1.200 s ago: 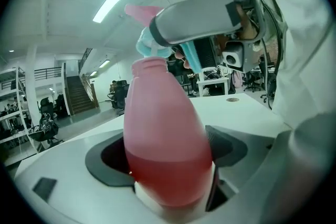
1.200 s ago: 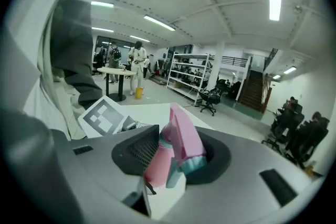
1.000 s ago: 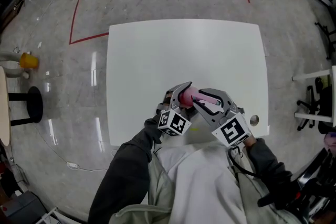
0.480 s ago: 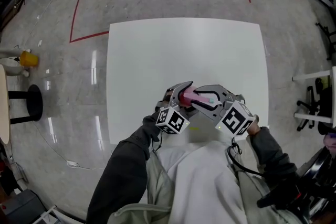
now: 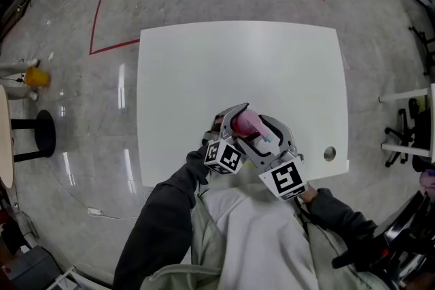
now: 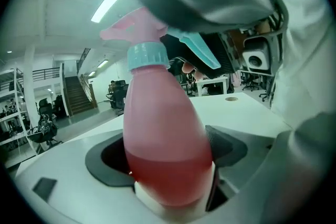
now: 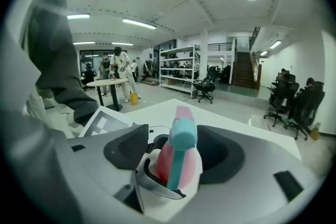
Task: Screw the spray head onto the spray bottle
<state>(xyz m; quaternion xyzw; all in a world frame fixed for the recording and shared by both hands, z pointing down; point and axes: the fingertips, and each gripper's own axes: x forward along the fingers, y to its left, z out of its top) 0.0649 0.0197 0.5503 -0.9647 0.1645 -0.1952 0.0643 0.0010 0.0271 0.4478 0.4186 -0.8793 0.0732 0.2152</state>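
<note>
A pink spray bottle with a light-blue collar and a pink spray head with a teal trigger is held tilted above the near part of the white table. My left gripper is shut on the bottle's lower body, with a dark pad on either side of it. My right gripper reaches in from the near right, and its jaws are opening. The spray head stands between its pads with a gap on each side.
A round cable hole lies near the table's front right corner. Red tape lines mark the glossy floor. A black stool and a yellow object are at the left, and office chairs at the right.
My right gripper has swung from the bottle's right toward the person, and its jaws have spread off the spray head. The left gripper and the bottle have barely moved.
</note>
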